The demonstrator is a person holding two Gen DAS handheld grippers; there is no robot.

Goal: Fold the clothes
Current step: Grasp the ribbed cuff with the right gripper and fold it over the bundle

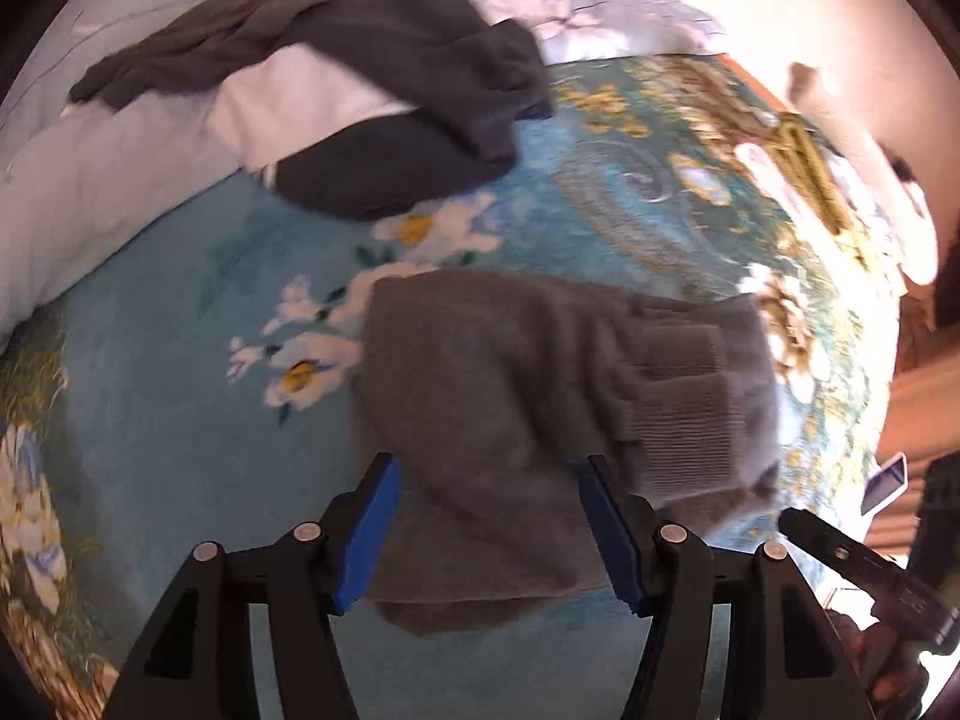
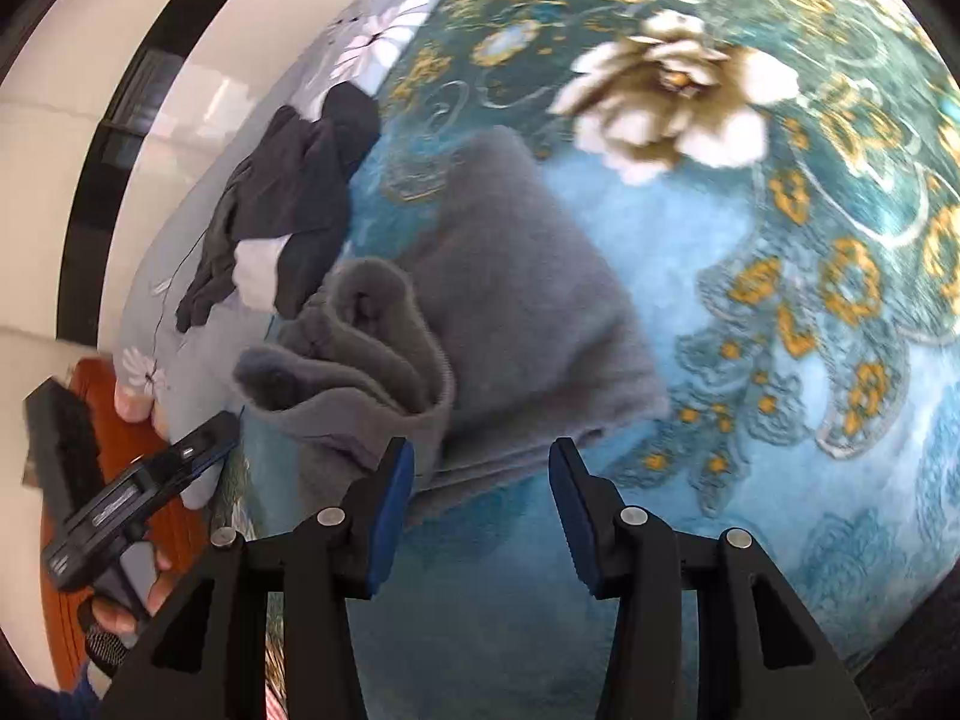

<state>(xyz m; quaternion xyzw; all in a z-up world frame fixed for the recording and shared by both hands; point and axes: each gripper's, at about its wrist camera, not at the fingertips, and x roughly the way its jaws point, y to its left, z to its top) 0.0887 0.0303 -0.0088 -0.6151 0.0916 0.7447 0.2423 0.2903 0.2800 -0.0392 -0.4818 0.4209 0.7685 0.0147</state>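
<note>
Blue-padded fingers [image 1: 372, 528] of my left gripper [image 1: 489, 531] are gaping wide over the folded grey sweater [image 1: 510, 396]; my right gripper [image 2: 480, 510] is spreading wide, empty, beside that sweater on the floral blanket [image 2: 780, 360].

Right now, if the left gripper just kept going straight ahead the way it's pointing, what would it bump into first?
Most likely the folded grey sweater. The left gripper is open, and the sweater lies between and just beyond its fingertips on the blue floral blanket. Depth is hard to judge here.
</note>
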